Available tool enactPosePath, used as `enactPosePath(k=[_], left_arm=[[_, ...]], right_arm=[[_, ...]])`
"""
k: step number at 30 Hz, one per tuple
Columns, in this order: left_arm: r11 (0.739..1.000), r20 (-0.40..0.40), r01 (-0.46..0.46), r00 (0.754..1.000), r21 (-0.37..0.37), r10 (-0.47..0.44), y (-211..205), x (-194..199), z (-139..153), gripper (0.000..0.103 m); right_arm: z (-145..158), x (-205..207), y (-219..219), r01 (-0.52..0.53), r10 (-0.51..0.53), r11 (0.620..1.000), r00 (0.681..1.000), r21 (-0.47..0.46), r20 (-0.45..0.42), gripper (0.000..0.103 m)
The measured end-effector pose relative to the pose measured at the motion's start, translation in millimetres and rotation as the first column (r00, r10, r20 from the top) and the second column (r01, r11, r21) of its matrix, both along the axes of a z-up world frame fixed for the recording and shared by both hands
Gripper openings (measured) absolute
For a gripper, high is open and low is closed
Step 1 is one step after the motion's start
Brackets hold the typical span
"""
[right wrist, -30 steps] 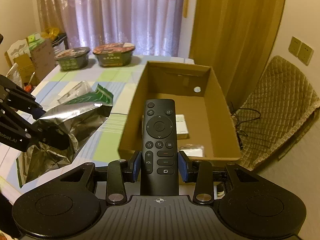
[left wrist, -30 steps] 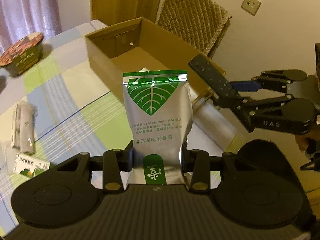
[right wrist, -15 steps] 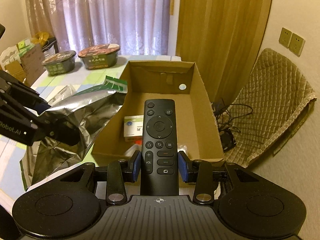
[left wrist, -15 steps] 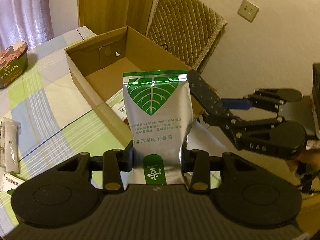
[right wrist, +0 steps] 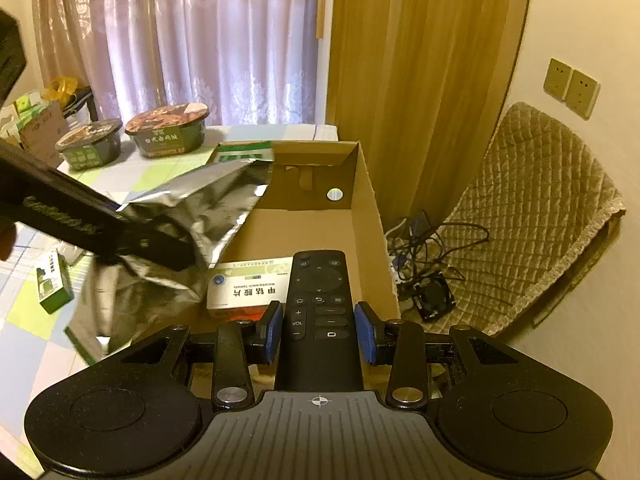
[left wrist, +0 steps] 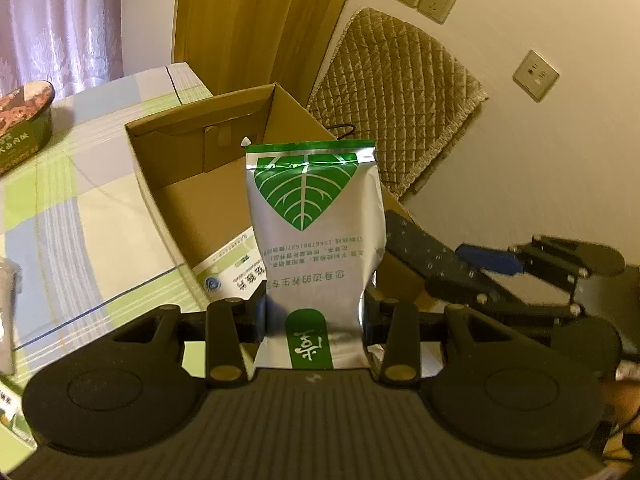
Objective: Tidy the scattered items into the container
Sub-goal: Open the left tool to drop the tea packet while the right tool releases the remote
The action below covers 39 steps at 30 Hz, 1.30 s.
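Left gripper (left wrist: 314, 312) clamped on foil pouch (left wrist: 314, 216), right gripper (right wrist: 320, 326) on remote (right wrist: 319, 312). Both over near end of cardboard box (right wrist: 360, 184); long axes along box length. Drop straight down, remote first.

Left claw (left wrist: 315, 312): matte black body, ribbed central panel, two round housings with recessed discs; black link arms with brass-coloured pivot screws; pale lettering along its side, blurred; seen from the right wrist view as a black bar (right wrist: 80, 216). Right claw (right wrist: 320, 328): same black build; blue finger pads (right wrist: 273, 330); small white crosshair mark on ribbed panel; brass-coloured pivot screws.
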<state>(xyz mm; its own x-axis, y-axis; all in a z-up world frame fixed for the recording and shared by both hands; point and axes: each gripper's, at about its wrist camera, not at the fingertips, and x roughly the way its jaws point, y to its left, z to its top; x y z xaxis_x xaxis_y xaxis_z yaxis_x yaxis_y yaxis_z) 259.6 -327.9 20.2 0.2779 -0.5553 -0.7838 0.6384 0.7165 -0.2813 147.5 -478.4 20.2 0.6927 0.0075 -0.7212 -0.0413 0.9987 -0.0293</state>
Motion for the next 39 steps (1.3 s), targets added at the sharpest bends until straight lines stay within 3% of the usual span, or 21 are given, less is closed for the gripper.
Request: enactPosePath(k=[7,11,25,33,39], left_arm=[[0.998,-0.022,-0.057,0.998,0.011,0.057,-16.7,24.9,-22.2,0.037],[0.996,-0.014,-0.091,0.996,0.002,0.091,-14.7,34.1,-30.2,0.053],[0.996,0.071,-0.082,0.994,0.041,0.079,26.5,15.3,-25.8,0.061],[0.996,0.060,-0.078,0.995,0.041,0.075,39.0,6.2,-29.4,0.063],[0.996,0.074,-0.088,0.994,0.031,0.085,54.3,-3.8,-24.7,0.063]], right_arm=[[-13.0,17.9,-2.1,-0.002,0.002,1.000,1.000,0.000,-0.017,0.041],[-17.4,21.4,-3.3,0.000,0.000,1.000,1.000,0.003,-0.025,0.041],[-27.8,31.1,-1.7,0.003,-0.002,1.000,0.999,0.011,-0.048,0.041],[-39.1,59.3,-3.0,-0.001,0.005,0.998,0.997,0.061,-0.073,0.042],[-32.0,41.2,-9.0,0.037,-0.033,0.996,0.998,0.075,-0.052,0.042]])
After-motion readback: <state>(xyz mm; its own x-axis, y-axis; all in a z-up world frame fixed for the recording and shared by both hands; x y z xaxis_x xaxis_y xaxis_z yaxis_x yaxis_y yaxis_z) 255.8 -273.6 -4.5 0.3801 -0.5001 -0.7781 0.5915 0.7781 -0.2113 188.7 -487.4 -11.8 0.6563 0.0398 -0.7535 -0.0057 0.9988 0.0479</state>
